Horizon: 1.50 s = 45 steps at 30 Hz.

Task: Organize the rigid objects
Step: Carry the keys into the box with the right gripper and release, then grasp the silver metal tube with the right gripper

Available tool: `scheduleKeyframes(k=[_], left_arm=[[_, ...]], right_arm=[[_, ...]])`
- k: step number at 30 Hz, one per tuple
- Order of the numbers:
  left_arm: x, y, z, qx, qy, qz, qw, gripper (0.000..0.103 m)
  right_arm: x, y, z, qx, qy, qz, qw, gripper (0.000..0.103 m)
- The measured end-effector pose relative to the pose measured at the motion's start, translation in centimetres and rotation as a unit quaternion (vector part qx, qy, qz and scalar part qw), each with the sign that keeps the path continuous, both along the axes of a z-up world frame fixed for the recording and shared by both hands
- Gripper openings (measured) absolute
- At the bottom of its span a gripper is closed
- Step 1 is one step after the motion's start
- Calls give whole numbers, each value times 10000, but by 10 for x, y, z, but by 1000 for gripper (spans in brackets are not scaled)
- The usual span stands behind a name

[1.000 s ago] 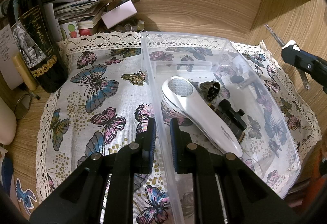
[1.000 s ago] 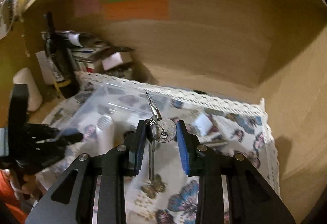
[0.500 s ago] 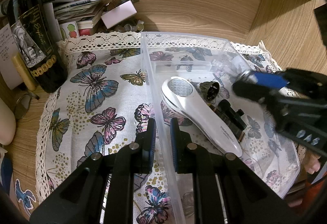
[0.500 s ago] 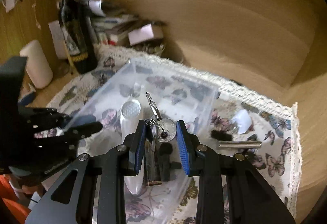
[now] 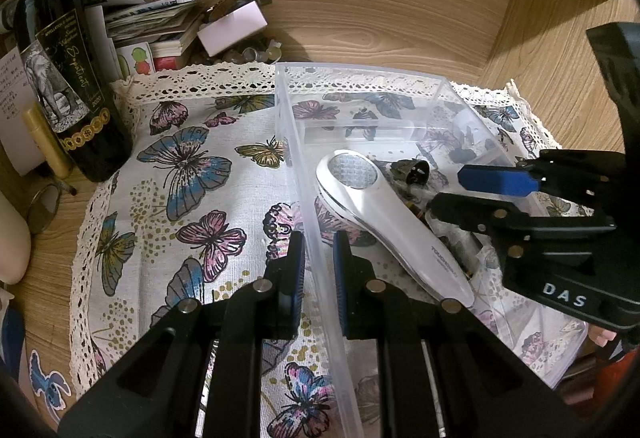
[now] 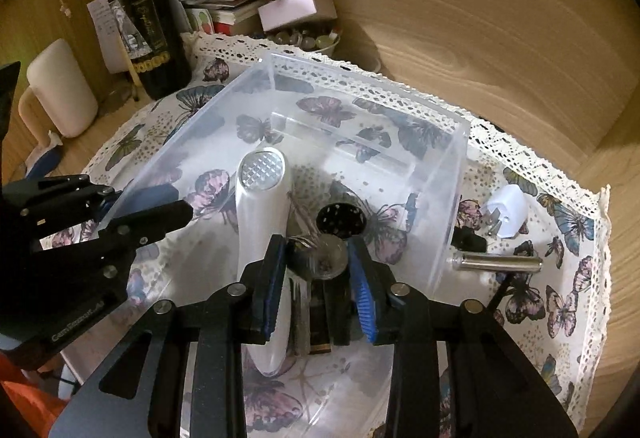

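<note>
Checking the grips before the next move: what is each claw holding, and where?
Left claw pinches the clear bin's near side wall. Right claw is opening; the key bunch lies between its fingers, over the bin.

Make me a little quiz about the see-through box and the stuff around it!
1. True or false: the left gripper has its jaws shut on a wall of the clear box.
2. Where does the white handheld device lie? A) on the cloth beside the box B) inside the clear box C) on top of the bottle
3. Fill in: the silver tube lies on the butterfly cloth, ____ the box.

Key: 1 true; 2 B; 3 outside.
</note>
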<state>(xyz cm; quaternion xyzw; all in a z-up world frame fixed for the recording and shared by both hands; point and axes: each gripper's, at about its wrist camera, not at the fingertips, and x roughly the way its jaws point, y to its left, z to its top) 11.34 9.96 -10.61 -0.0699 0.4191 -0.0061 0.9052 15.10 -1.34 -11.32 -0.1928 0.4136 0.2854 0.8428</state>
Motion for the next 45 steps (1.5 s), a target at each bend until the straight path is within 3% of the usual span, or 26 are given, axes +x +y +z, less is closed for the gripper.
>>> scheduleKeyframes(k=[13,22,28,37,45], left_arm=[[0,-1,0,7,-2,2,10000,14],[0,-1,0,9,-2,0,10000,14],[0,-1,0,7,-2,3,10000,14],[0,-1,0,9,-1,0,10000,14],[0,-1,0,9,-3,3,10000,14]], right_arm=[[-9,-33,46,418,-636,-482,9959,37],[13,-88,68,588,-1073,-1471,9815,58],[38,-114,53,522,-851,-1983,9750,59],[77,-123,5,466,-14,-2326,9715,59],[96,-119,-26,246,173,-2592,9653,59]])
